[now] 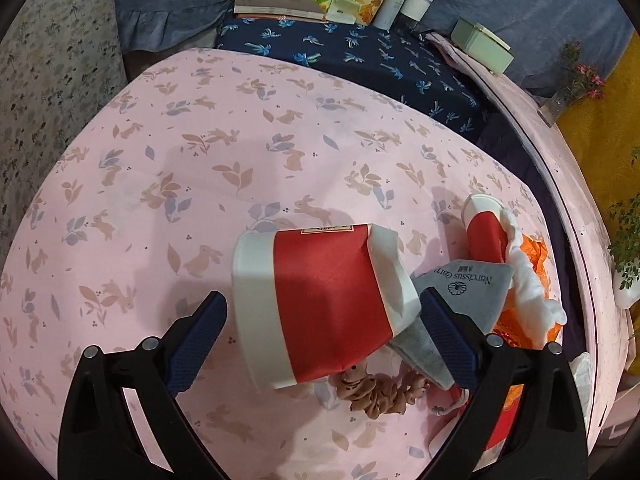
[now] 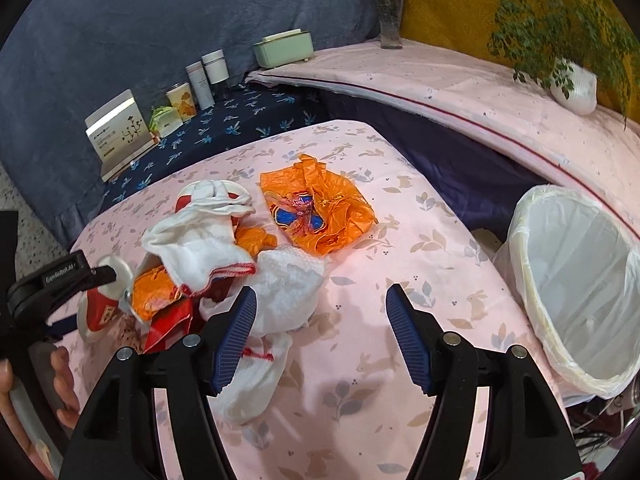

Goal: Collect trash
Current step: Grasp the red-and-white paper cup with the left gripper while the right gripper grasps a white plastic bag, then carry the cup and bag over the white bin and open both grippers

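Note:
A red and white paper cup (image 1: 320,312) lies on its side on the pink rabbit-print cloth (image 1: 180,184), between the jaws of my left gripper (image 1: 324,294), which stands open; its pads sit close to the cup without pressing it. Beside the cup are a second red cup (image 1: 486,236), a grey printed pouch (image 1: 472,292), a white sock (image 1: 528,284) and a brown scrunchie (image 1: 380,394). My right gripper (image 2: 320,290) is open over bare cloth, with crumpled white tissue (image 2: 288,292) by its left finger. An orange plastic wrapper (image 2: 320,208) lies beyond it, white socks (image 2: 200,240) to the left.
A bin with a white liner (image 2: 560,360) stands at the right edge of the cloth. Boxes and jars (image 2: 200,80) line the navy cloth at the back. A green box (image 2: 284,48), a flower vase (image 2: 390,20) and a potted plant (image 2: 576,88) sit on the pink ledge.

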